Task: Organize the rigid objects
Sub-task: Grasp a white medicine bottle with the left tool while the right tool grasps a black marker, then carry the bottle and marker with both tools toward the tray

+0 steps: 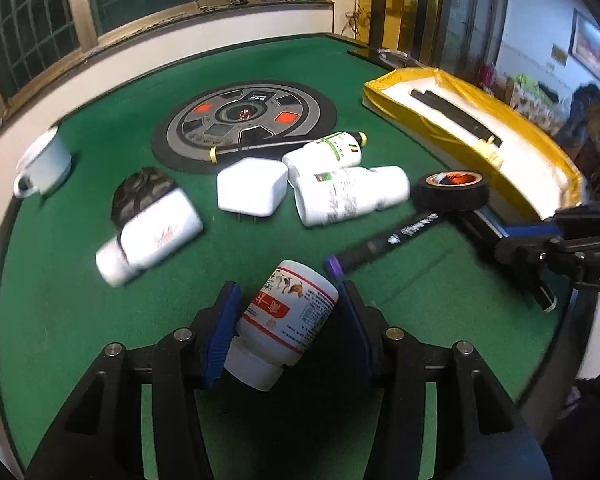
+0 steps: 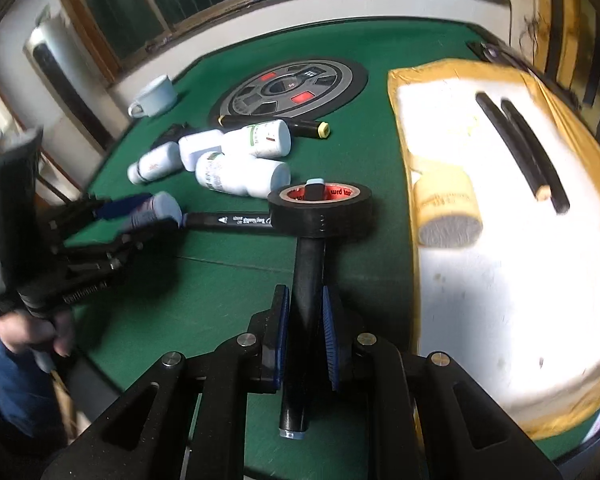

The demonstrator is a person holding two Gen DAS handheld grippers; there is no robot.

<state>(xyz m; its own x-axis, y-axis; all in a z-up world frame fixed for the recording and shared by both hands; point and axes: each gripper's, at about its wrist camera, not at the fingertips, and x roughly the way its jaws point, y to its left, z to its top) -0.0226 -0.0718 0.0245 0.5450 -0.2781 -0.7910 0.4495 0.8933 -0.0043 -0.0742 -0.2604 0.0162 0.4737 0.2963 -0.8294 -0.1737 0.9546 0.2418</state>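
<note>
Our left gripper (image 1: 288, 312) has its blue pads about half spread, clamped on a white plastic bottle with a red-and-white label (image 1: 290, 312), held tilted just above the green felt table (image 1: 60, 300). Our right gripper (image 2: 305, 320) is nearly closed, its pads pinching a black marker pen (image 2: 306, 280) whose far end pokes into a roll of black tape (image 2: 320, 212), beside the yellow-edged white tray (image 2: 500, 280).

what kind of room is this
Probably a home or club games room: the green felt table has a round grey mahjong-machine control panel at its centre, and tall grid-paned windows line the wall behind.
</note>
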